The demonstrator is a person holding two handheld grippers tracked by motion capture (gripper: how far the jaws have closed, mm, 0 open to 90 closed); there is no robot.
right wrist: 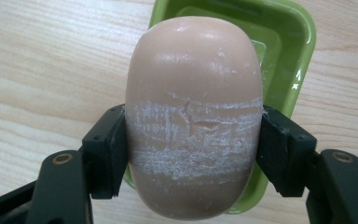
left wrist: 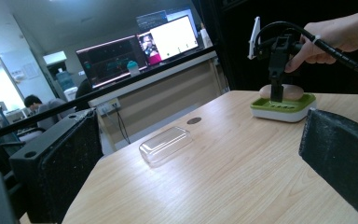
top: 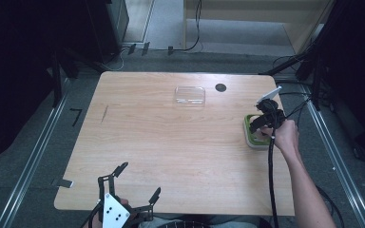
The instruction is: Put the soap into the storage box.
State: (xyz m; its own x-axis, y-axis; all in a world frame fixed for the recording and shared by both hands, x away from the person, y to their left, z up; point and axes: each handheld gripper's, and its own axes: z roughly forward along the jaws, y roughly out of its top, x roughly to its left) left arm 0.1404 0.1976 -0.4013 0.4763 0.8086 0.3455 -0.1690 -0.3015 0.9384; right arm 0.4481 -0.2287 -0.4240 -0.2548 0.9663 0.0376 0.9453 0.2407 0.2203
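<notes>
A pale pink oval soap bar [right wrist: 193,93] with white scuff marks sits between the two black jaws of my right gripper [right wrist: 193,154], which is shut on its sides. Under it is a green soap dish [right wrist: 284,46] on a white base [top: 248,137], at the table's right edge. In the left gripper view the soap [left wrist: 291,92] is level with the top of the dish [left wrist: 284,111]; I cannot tell if it rests there. My left gripper [top: 139,181] is open over the table's front edge, with nothing between its jaws [left wrist: 198,158].
A clear plastic lid [top: 190,95] lies at the back middle of the wooden table [top: 171,142], with a dark round spot [top: 220,87] just right of it. The right gripper's cable [top: 270,175] trails along the person's forearm. Monitors and a desk stand beyond the table.
</notes>
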